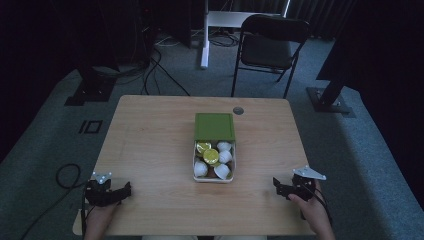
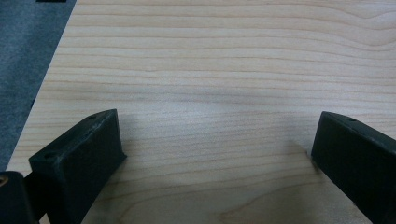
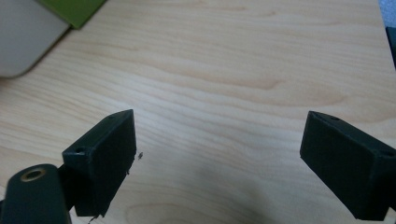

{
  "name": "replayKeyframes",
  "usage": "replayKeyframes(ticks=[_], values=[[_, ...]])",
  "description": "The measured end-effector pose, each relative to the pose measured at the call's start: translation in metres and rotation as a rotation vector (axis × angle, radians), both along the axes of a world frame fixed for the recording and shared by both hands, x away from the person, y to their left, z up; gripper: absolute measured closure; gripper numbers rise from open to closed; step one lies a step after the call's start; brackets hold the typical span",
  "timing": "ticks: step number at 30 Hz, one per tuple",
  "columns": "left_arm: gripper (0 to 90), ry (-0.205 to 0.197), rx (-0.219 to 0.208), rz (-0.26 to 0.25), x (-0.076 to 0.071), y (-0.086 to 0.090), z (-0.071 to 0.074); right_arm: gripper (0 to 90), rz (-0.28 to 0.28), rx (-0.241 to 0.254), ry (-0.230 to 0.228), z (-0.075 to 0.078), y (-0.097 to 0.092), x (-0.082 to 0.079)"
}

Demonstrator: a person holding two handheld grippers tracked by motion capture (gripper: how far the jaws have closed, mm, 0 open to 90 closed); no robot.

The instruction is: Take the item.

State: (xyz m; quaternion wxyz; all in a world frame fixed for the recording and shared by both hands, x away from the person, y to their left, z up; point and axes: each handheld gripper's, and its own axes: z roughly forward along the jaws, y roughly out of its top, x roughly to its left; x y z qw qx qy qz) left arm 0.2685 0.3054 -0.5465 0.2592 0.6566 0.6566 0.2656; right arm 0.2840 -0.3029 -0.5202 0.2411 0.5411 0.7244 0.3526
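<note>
Both tongs (jaws spread) low at table corners, flanking box.

A white, round-cornered box sits open at the middle of the wooden table, its green lid lying flat and touching the box's far end. Inside, several small white cups lie tumbled on their sides around two yellow-green round pieces, one near the far left corner, the other at the centre, with something brown glimpsed beneath them
</note>
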Motion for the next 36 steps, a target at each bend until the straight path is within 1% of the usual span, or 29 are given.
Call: replayKeyframes(ticks=[9, 11, 15, 17, 20, 21, 24, 30, 36], values=[[2.1, 0.0, 0.0, 0.0, 0.0, 0.0, 0.0, 10.3, 0.03, -0.001, -0.041, 0.017, 0.008, 0.003], [2.1, 0.0, 0.0, 0.0, 0.0, 0.0, 0.0, 10.3, 0.04, 0.016, -0.047, 0.02, 0.01, 0.004], [2.1, 0.0, 0.0, 0.0, 0.0, 0.0, 0.0, 10.3, 0.052, 0.024, -0.061, 0.028, 0.014, 0.005], [2.1, 0.0, 0.0, 0.0, 0.0, 0.0, 0.0, 10.3, 0.06, 0.02, -0.072, 0.032, 0.016, 0.005], [2.1, 0.0, 0.0, 0.0, 0.0, 0.0, 0.0, 10.3, 0.066, 0.03, -0.083, 0.038, 0.019, 0.006], [2.1, 0.0, 0.0, 0.0, 0.0, 0.0, 0.0, 10.3, 0.066, 0.03, -0.083, 0.038, 0.019, 0.006], [2.1, 0.0, 0.0, 0.0, 0.0, 0.0, 0.0, 10.3, 0.081, 0.049, -0.093, 0.045, 0.025, 0.008], [2.1, 0.0, 0.0, 0.0, 0.0, 0.0, 0.0, 10.4, 0.111, 0.043, -0.122, 0.055, 0.036, 0.009], [2.1, 0.0, 0.0, 0.0, 0.0, 0.0, 0.0, 10.4, 0.144, 0.049, -0.149, 0.067, 0.049, 0.01]])
